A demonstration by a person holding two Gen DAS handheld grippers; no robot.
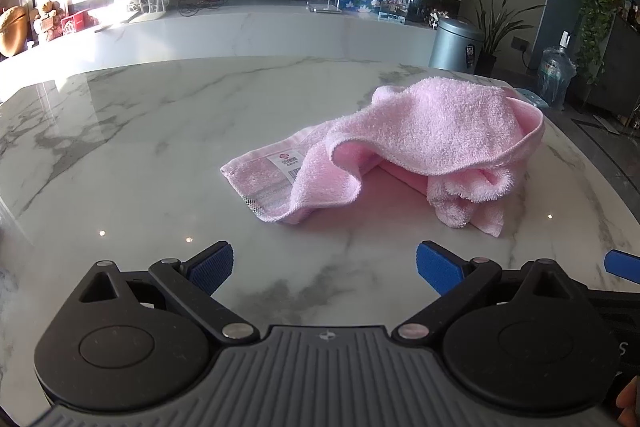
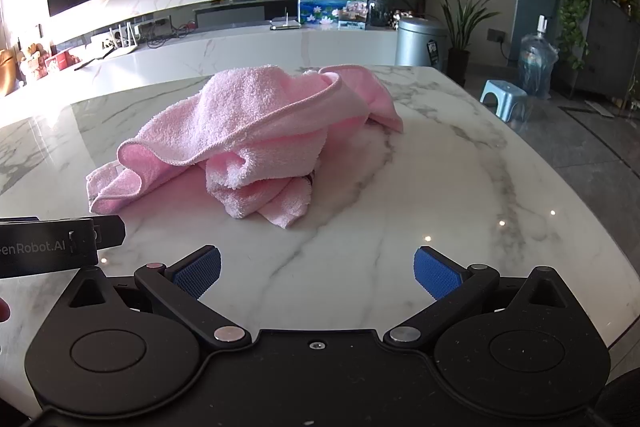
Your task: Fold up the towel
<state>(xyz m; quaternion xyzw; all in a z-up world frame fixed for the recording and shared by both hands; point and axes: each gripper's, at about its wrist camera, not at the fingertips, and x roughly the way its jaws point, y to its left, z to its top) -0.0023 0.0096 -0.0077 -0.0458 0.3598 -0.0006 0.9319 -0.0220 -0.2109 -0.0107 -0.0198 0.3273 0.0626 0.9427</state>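
Pink towel [image 1: 416, 143] lies crumpled in a heap on the marble surface [image 1: 160, 155], just ahead of us and apart from both grippers. Left gripper [image 1: 325, 267] and right gripper [image 2: 317, 269] hover low with fingers spread wide, holding nothing. We judge the terry light, limp and grippy; it will sag and drag, not slide. Best holds look like the flat hemmed corner by the label [image 1: 289, 163] and the piped edge [image 2: 280, 115] arching over the heap. Bare marble lies all around for spreading out; the surface's far edge runs close behind the heap.
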